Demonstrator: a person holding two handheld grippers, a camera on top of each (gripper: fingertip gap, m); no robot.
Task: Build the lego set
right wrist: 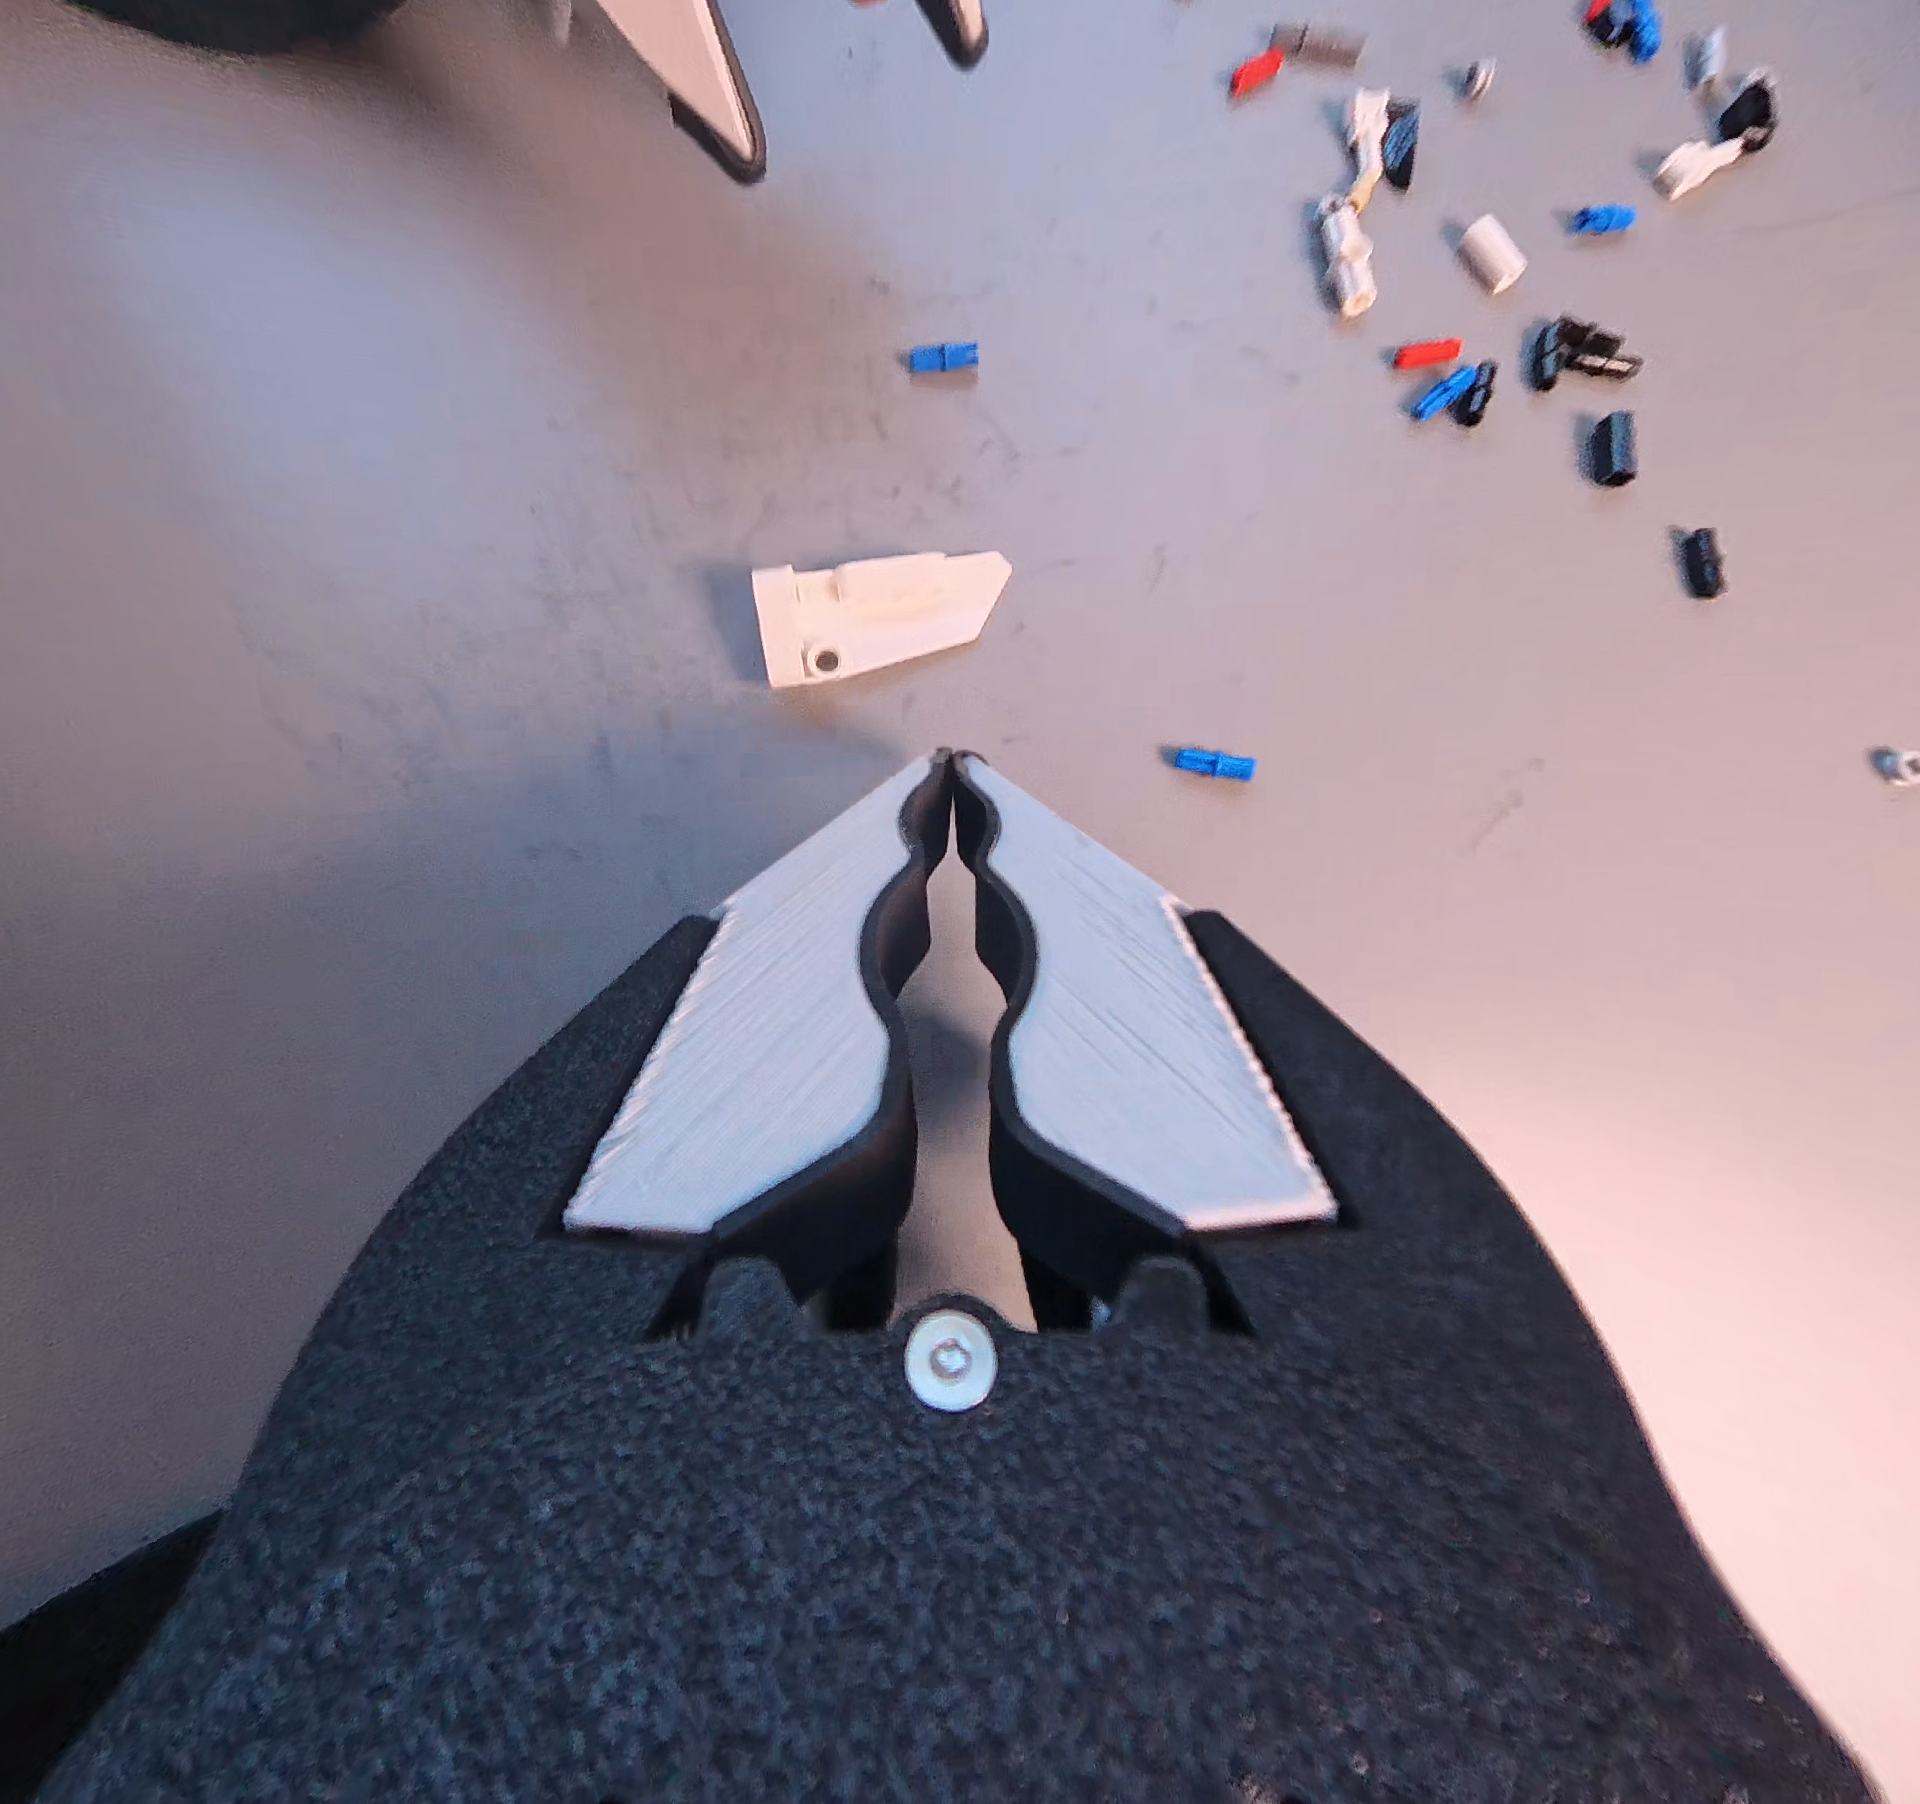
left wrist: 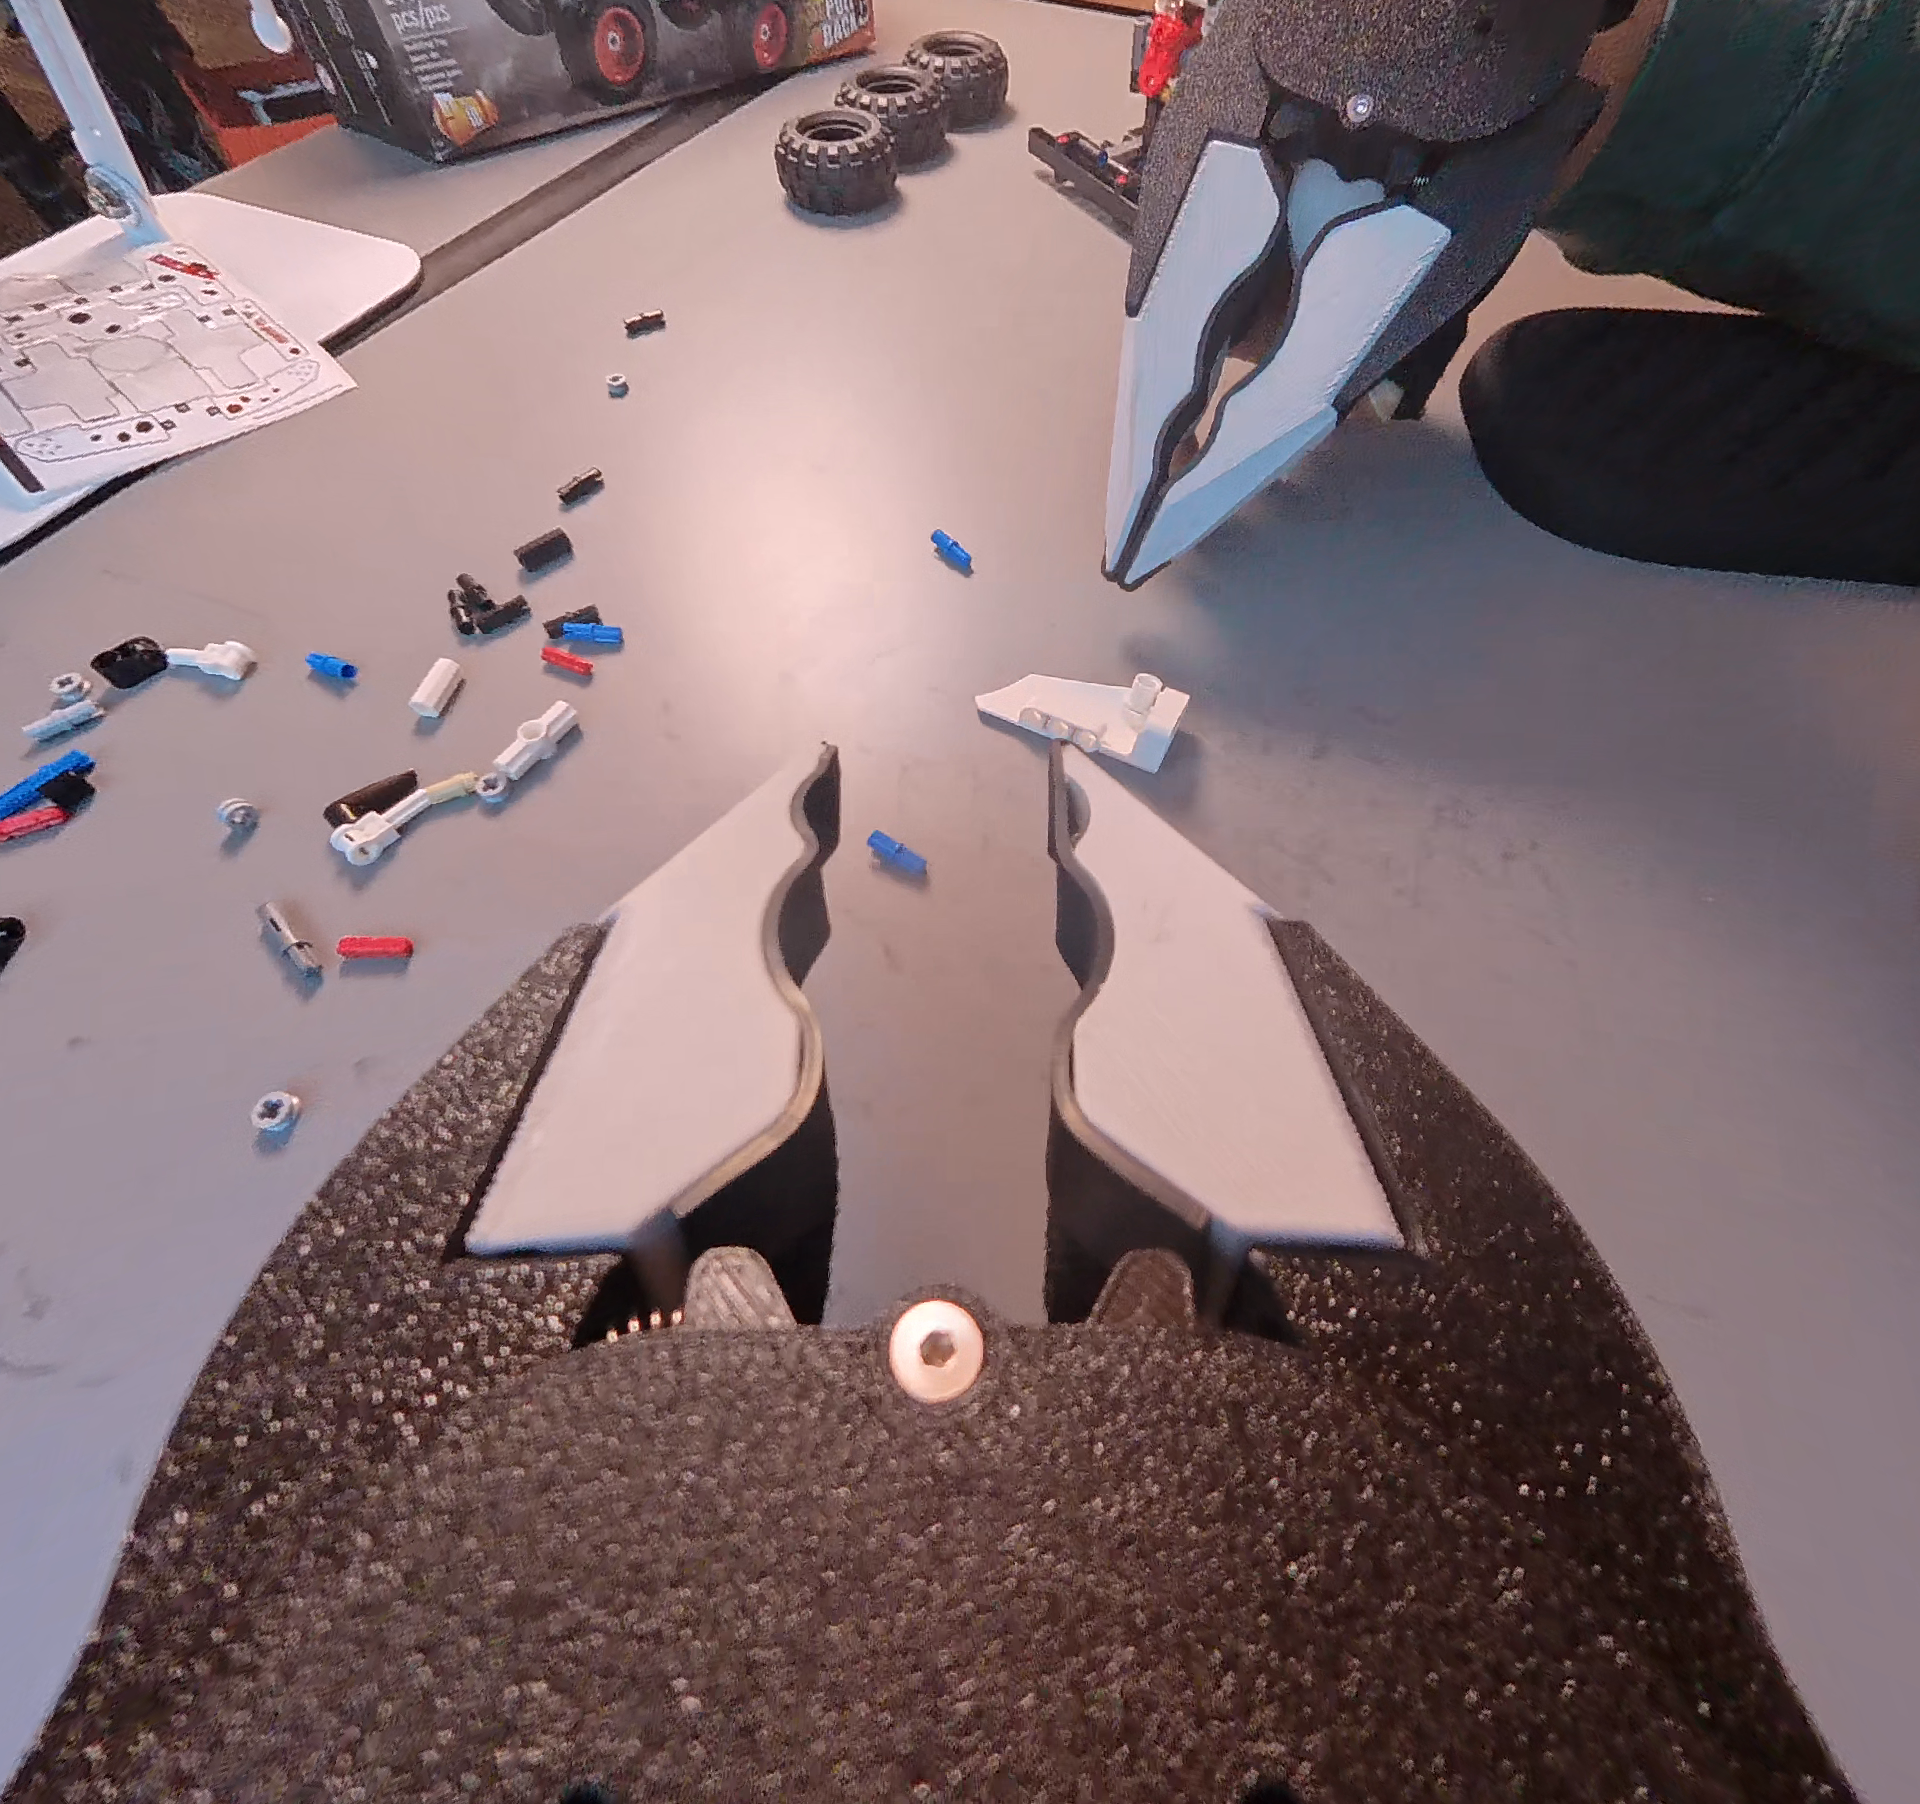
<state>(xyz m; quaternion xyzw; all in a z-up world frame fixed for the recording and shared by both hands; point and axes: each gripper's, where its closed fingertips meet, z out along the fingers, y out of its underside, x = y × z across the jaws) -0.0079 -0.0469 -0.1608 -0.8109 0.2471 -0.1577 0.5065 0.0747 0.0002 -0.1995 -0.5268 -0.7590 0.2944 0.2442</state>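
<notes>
While the white panel piece (left wrist: 1091, 717) lies flat on the table (left wrist: 1455, 923) between them, light, hard and thin, best pinched by its long edges, the left hand-held gripper (left wrist: 940, 767) is spread wide and the right hand-held gripper (right wrist: 951, 757) is squeezed closed on nothing.

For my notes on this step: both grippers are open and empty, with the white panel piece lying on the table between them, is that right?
Not quite. Only the left gripper is open and empty. The right gripper is shut, its fingers meeting at the tips with nothing between them, as the right wrist view shows. The white panel piece does lie on the table between them.
</notes>
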